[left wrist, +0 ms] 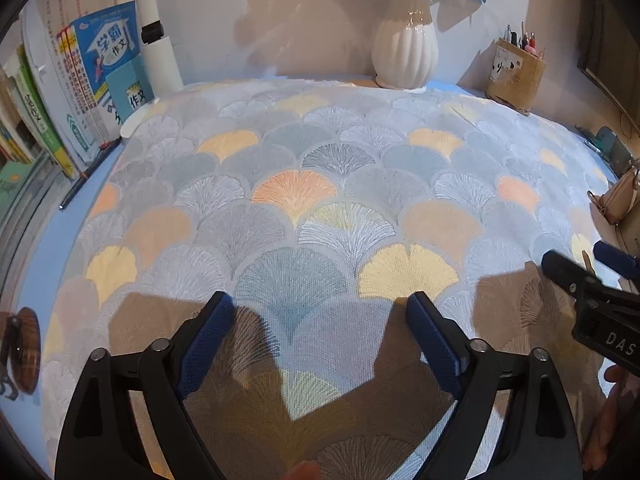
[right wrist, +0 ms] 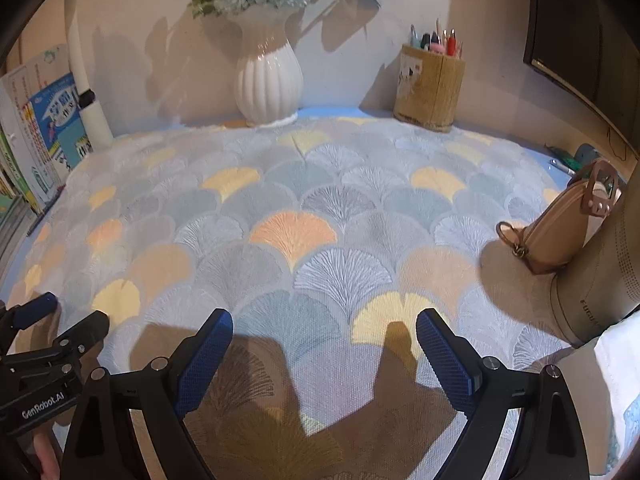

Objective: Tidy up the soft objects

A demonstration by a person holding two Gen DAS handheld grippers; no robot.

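A cloth with a fan-leaf pattern in grey, blue, yellow and orange (left wrist: 304, 208) lies spread flat over the blue desk; it also fills the right wrist view (right wrist: 304, 232). My left gripper (left wrist: 320, 320) is open and empty, hovering just above the near part of the cloth. My right gripper (right wrist: 324, 332) is open and empty too, just above the cloth to the right of the left one. The right gripper shows at the right edge of the left wrist view (left wrist: 588, 268). The left gripper shows at the left edge of the right wrist view (right wrist: 68, 316).
A white ribbed vase with flowers (right wrist: 268, 80) and a pen holder (right wrist: 430, 88) stand at the back wall. Books (left wrist: 80, 88) and a white lamp post (left wrist: 158, 40) stand at the left. A tan purse (right wrist: 560, 224) leans on a grey cylinder (right wrist: 600, 280) at the right.
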